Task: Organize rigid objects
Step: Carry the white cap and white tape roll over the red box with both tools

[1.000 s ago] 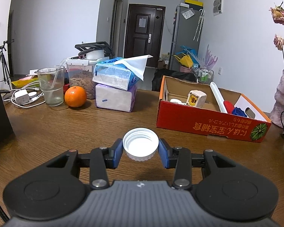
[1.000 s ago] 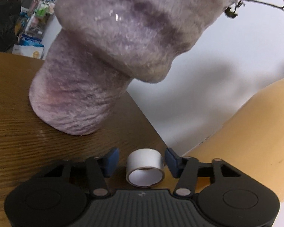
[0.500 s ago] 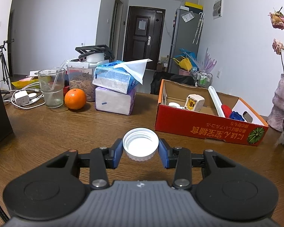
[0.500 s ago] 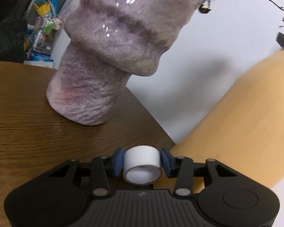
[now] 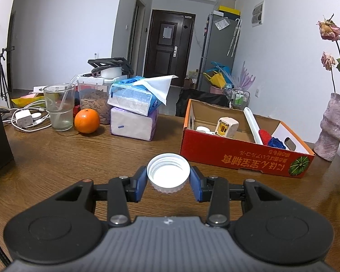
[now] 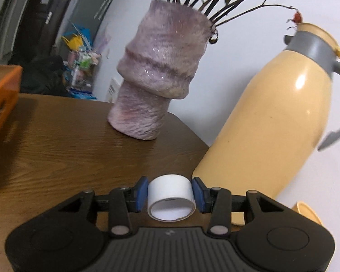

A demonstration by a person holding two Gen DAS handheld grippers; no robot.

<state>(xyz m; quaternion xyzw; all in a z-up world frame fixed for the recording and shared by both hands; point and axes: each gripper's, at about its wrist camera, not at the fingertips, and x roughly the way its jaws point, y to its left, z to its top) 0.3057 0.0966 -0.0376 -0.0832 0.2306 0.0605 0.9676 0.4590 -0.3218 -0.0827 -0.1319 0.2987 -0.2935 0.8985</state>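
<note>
My left gripper (image 5: 168,182) is shut on a white screw cap (image 5: 168,176), open side facing the camera, held just above the wooden table (image 5: 79,158). Ahead and to the right lies a red cardboard box (image 5: 238,156) holding a white charger (image 5: 226,127), a white stick and red and blue pieces. In the right wrist view my right gripper (image 6: 170,195) is shut on a white tape roll (image 6: 170,189), with both blue pads against its sides. The roll hangs over the table corner, in front of a cream thermos jug (image 6: 272,124).
A mauve vase (image 6: 156,74) with dried roses stands at the table's far right corner, also seen right of the box as the vase (image 5: 335,127). A glass (image 5: 60,106), an orange (image 5: 87,121), stacked tissue packs (image 5: 133,113) and a charger cable sit at the back left.
The right gripper's pads closed onto the tape roll, then it pulled back and up from the vase, bringing the whole thermos into view. The left gripper kept still with the cap.
</note>
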